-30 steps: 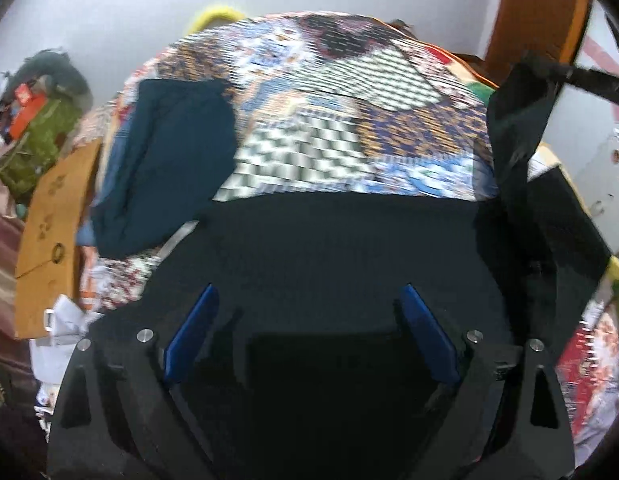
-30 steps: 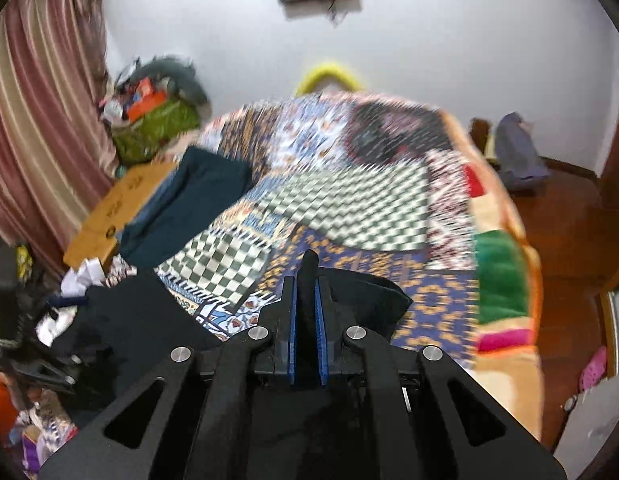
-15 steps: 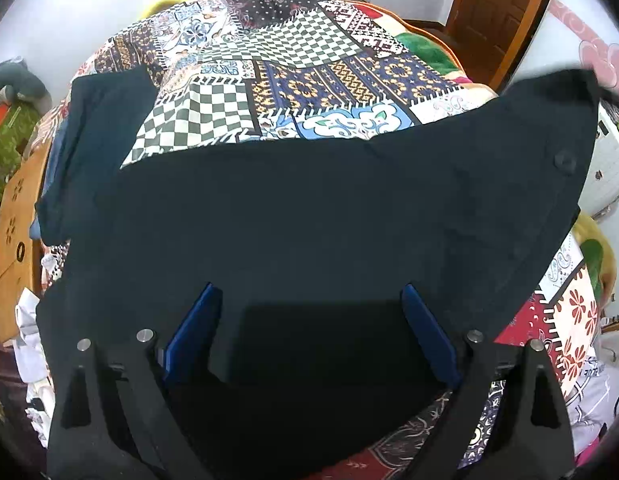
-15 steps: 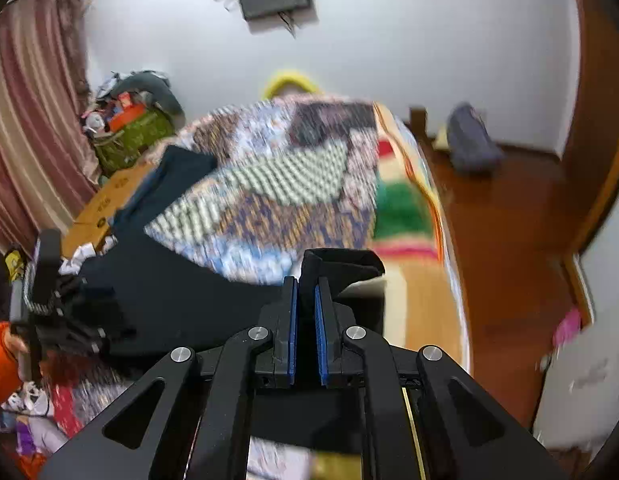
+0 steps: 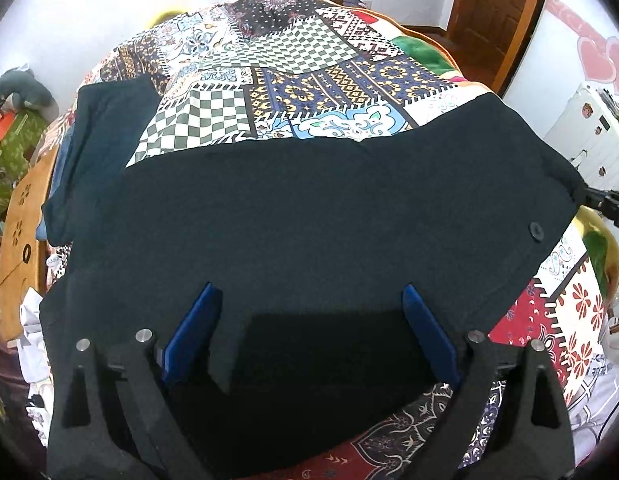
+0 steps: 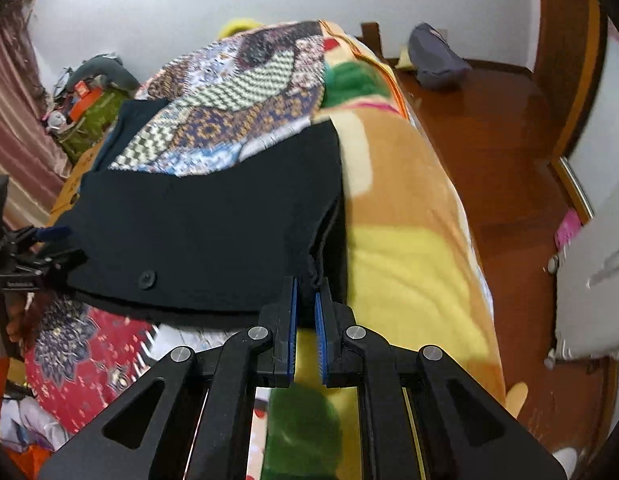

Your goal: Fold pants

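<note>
- Brown cardboard sheet (image 5: 19, 236) with small printed motifs, at far left edge of left wrist view, beside bed.
- Green patterned bag (image 5: 13, 148) with heaped clutter, against white wall, far left.
- Dark teal folded garment (image 5: 97, 152), lying on left part of patchwork bedcover, partly overlapping far left corner of black pants.
- Multicoloured patchwork bedcover (image 5: 301, 92) with checked, floral and geometric panels, spread over bed; upper part bare, lower part covered by pants.
- Black fabric pants (image 5: 309, 232), spread flat and wide across near half of bed, round black button (image 5: 535, 231) close to right edge; near edge running under left gripper.
- Left gripper (image 5: 313, 320), black frame with blue pads (image 5: 197, 328), jaws standing wide apart over near edge of pants; whether pads touch cloth cannot be told.
- Same left gripper (image 6: 33, 252) visible in right wrist view at left edge of pants, blue pad showing.
- Right gripper (image 6: 307, 300), black frame, blue ribbed pads, jaws nearly closed and pinching bunched corner of pants (image 6: 213, 232) at right edge of garment.
- Yellow, orange and green plush blanket (image 6: 405, 240), under bedcover, exposed along right side of bed, directly beneath right gripper.
- Glossy reddish-brown wooden floor (image 6: 489, 140) right of bed.
- Grey-blue bag (image 6: 435, 60) on floor near white wall, upper right.
- Brown wooden door (image 5: 497, 12) at upper right of left wrist view.
- White cabinet (image 5: 589, 136) at far right.
</note>
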Motion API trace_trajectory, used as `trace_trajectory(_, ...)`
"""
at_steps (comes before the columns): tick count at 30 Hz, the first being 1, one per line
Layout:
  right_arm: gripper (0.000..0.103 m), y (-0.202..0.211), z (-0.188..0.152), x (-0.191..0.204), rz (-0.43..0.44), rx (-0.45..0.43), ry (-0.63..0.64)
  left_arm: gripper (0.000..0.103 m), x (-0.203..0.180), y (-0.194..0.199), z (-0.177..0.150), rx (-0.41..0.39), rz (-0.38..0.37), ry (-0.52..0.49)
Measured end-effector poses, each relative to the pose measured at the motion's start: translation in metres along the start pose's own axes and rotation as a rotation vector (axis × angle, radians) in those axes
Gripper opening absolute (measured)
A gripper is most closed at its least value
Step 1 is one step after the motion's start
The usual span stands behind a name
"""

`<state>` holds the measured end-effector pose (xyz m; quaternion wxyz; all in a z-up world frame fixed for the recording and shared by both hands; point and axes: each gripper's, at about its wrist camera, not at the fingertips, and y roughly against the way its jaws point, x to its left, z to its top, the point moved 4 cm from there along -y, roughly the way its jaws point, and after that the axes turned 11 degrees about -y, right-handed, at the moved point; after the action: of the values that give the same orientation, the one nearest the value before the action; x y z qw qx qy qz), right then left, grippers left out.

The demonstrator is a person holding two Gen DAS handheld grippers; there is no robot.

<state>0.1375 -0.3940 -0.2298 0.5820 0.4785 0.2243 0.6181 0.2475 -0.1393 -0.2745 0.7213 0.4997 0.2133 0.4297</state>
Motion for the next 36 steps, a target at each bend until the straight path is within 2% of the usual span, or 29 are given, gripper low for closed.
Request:
trace_trajectory(4, 0.012, 0.006, -0.006, -0.004, -0.038, -0.026, -0.03, 0.094, 0.001, 0.002, -0.001, -0.014, -0.005, 0.013)
trace_trajectory(8, 0.015, 0.023, -0.003, 0.002, -0.116, -0.072, 0.005, 0.094, 0.012, 0.013, -0.002, -0.043, -0.009, 0.053)
trace_trajectory(10, 0.027, 0.032, 0.002, 0.009, -0.116, -0.107, 0.018, 0.094, 0.023, 0.024, -0.003, -0.075, 0.004, 0.079)
trace_trajectory(13, 0.035, 0.045, 0.013, 0.029, -0.079, -0.152, 0.046, 0.094, 0.051, 0.047, -0.007, -0.129, 0.043, 0.126)
trace_trajectory(18, 0.039, 0.05, 0.03, 0.083, -0.001, -0.197, 0.134, 0.095, 0.113, 0.082, -0.025, -0.185, 0.128, 0.211)
trace_trajectory(22, 0.04, 0.041, 0.042, 0.139, 0.085, -0.21, 0.216, 0.098, 0.173, 0.104, -0.049, -0.199, 0.214, 0.296)
trace_trajectory(28, 0.041, 0.007, 0.053, 0.208, 0.188, -0.177, 0.294, 0.098, 0.25, 0.11, -0.092, -0.167, 0.278, 0.414)
trace_trajectory(31, 0.041, -0.016, 0.058, 0.242, 0.236, -0.136, 0.332, 0.098, 0.285, 0.097, -0.115, -0.137, 0.269, 0.48)
trace_trajectory(36, 0.041, -0.053, 0.063, 0.286, 0.267, -0.065, 0.399, 0.098, 0.323, 0.062, -0.145, -0.057, 0.248, 0.558)
